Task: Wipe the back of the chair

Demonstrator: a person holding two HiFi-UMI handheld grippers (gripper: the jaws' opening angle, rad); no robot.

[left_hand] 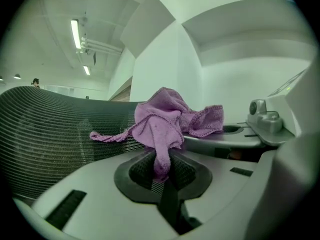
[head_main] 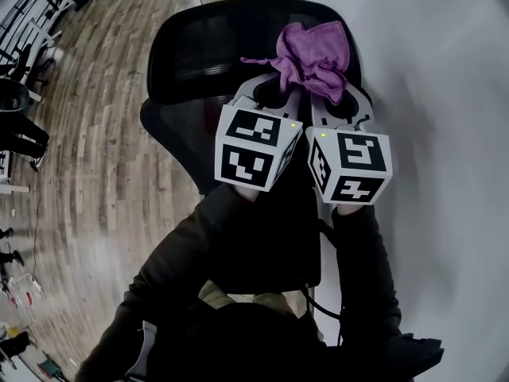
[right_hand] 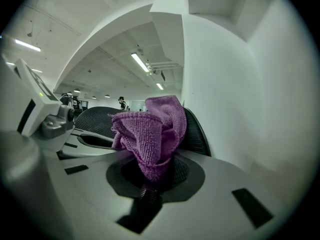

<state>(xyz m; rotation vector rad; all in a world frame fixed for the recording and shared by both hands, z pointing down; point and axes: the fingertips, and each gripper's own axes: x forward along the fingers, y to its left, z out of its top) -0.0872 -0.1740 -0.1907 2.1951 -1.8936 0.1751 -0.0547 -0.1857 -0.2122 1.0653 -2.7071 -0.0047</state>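
A black mesh chair back (head_main: 199, 46) stands just ahead of me, close to a white wall. A crumpled purple cloth (head_main: 314, 54) sits at its top right edge, held from both sides. My left gripper (head_main: 269, 86) is shut on a lower fold of the cloth (left_hand: 162, 121), with the mesh (left_hand: 45, 129) to its left. My right gripper (head_main: 336, 102) is shut on another fold of the cloth (right_hand: 152, 129), and the chair's top (right_hand: 100, 116) shows behind it. The two grippers are side by side, nearly touching.
The white wall (head_main: 429, 70) runs close along the right side of the chair. Wooden floor (head_main: 103, 134) spreads to the left, with desks and other chairs (head_main: 20, 126) at the far left edge. My dark sleeves (head_main: 238, 245) fill the bottom.
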